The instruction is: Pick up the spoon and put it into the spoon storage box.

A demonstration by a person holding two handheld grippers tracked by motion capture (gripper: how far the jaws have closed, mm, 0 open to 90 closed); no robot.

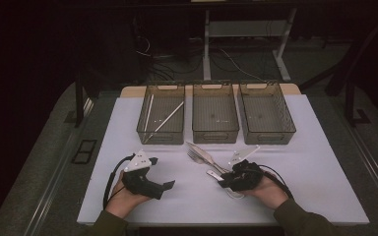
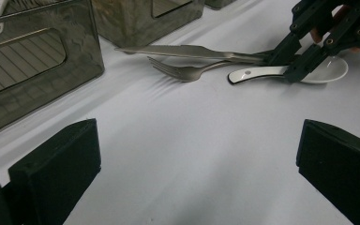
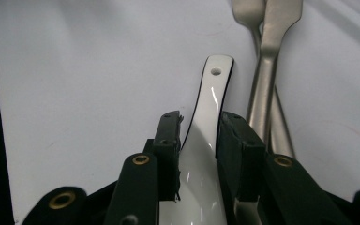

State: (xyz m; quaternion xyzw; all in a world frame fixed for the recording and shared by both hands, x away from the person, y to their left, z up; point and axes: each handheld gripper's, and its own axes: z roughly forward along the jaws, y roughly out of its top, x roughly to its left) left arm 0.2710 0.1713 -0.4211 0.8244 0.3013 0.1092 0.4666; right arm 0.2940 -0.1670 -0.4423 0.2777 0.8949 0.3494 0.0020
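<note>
On a white-covered counter (image 1: 325,187), the right gripper (image 3: 199,140) has its fingers (image 3: 168,140) narrowed around the handle of a white ceramic soup spoon (image 3: 211,108), the pads flanking the glossy handle at about its middle and apparently touching its edges. The spoon lies flat on the counter near the person's right hand (image 1: 268,191), its bowl toward that hand and its pierced handle tip pointing toward the bins. Just beside it lie a steel fork (image 2: 187,71) and a steel table knife (image 2: 187,50), their handles crossing close to the spoon's.

The left gripper (image 1: 145,179) rests on the counter well apart from the cutlery, its fingers (image 2: 56,168) spread wide with nothing between them.

Three dark mesh bins stand in a row at the far side; the left bin (image 1: 161,115) holds white chopsticks (image 1: 165,120), while the middle bin (image 1: 215,114) and the right bin (image 1: 267,114) look bare.

The spoon is likely light, rigid and brittle, and its glaze slippery. A hold across the handle's narrow waist, square and firm, seems safest; a skewed grip could let it swivel or slide out and chip.
</note>
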